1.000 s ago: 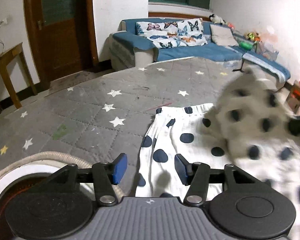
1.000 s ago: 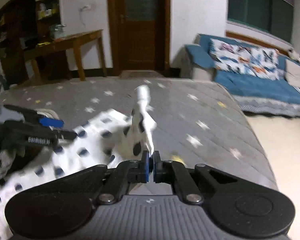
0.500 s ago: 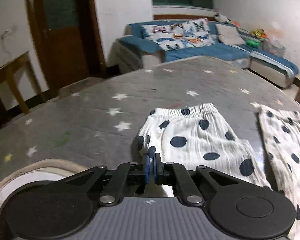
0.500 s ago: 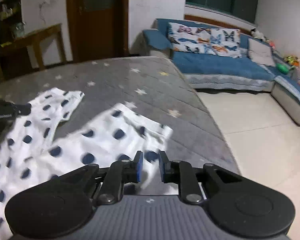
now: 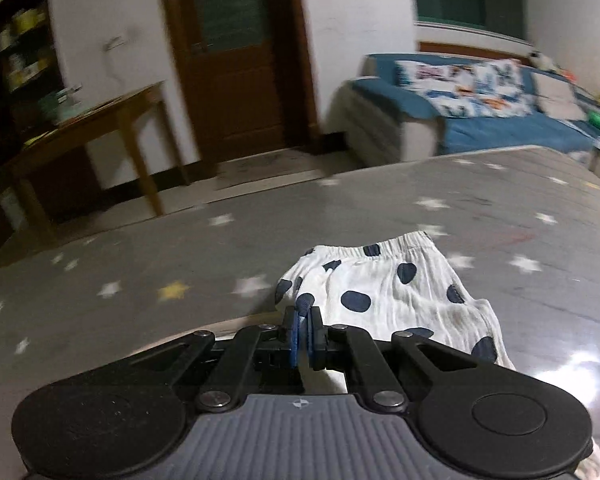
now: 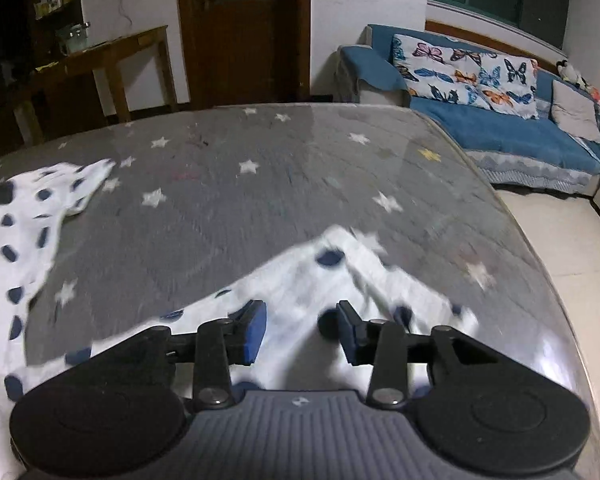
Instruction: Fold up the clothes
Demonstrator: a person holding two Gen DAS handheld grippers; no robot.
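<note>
Left gripper: clenched – blue pads pinched together on a fold of the polka-dot garment at its near-left edge; a bit of dotted cloth sticks up just above the tips.
Right gripper: released – jaws have just been opening, pads apart w/ white dotted cloth lying under and between them, not pressed by either pad as far as the blur lets me tell.
Polka-dot garment: white w/ navy dots, crinkled fabric. In the left wrist view it lies on the grey cover w/ an elastic waistband at the far end, flat-ish, near end running under the gripper body. In the right wrist view one part spreads along the left edge, another part lies bunched and blurred right by the right gripper's tips; grey cover shows between the two parts. Whether it's one piece or two – can't tell.
Star-print cover: grey quilted surface w/ white and a few yellow stars, carrying the cloth; glossy sheen at the right edge.
Room behind: blue sofa w/ butterfly cushions on the right, dark wooden door in the middle, wooden table left of the door.
Image quality: both views motion-blurred, esp. the left wrist background.
</note>
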